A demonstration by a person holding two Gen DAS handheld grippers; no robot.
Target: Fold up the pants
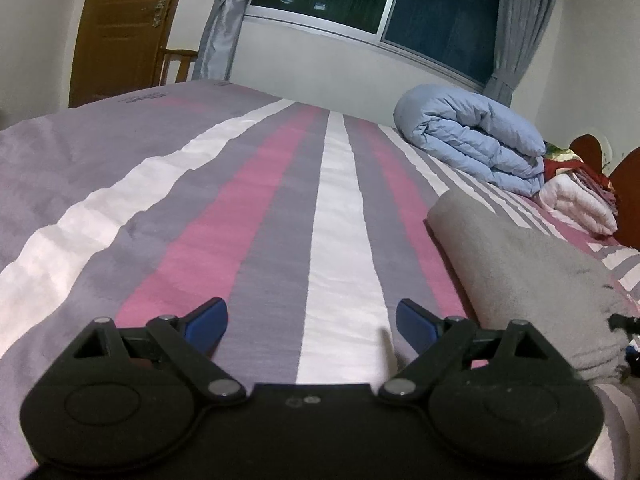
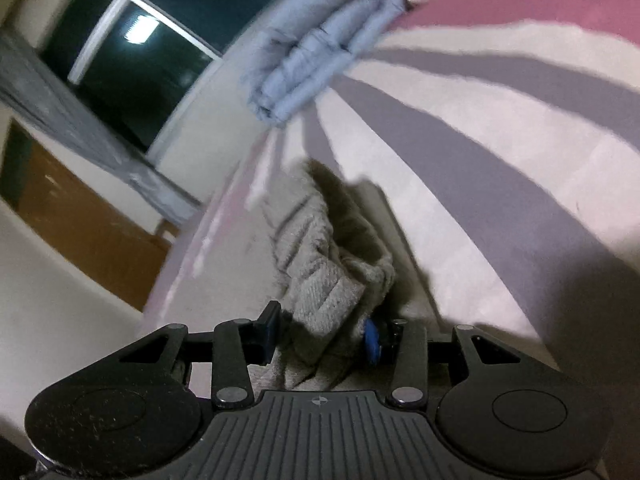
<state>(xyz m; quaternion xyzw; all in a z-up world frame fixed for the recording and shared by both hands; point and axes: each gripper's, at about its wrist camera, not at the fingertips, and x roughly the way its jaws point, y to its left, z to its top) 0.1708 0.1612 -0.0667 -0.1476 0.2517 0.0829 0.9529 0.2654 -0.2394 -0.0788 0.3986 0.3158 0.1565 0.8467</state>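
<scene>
The grey pants lie folded in a long thick stack on the striped bed, to the right of my left gripper. My left gripper is open and empty, low over the bedspread, its blue pads wide apart. In the right wrist view my right gripper is shut on a thick bunch of the grey pants. The cloth fills the gap between its blue pads. That view is tilted and blurred. The far end of the pants is hidden behind the bunched cloth.
A striped pink, grey and white bedspread covers the bed. A rolled light-blue duvet and a folded white-and-red blanket lie at the far right. A window, grey curtains, a wooden door and a chair stand beyond.
</scene>
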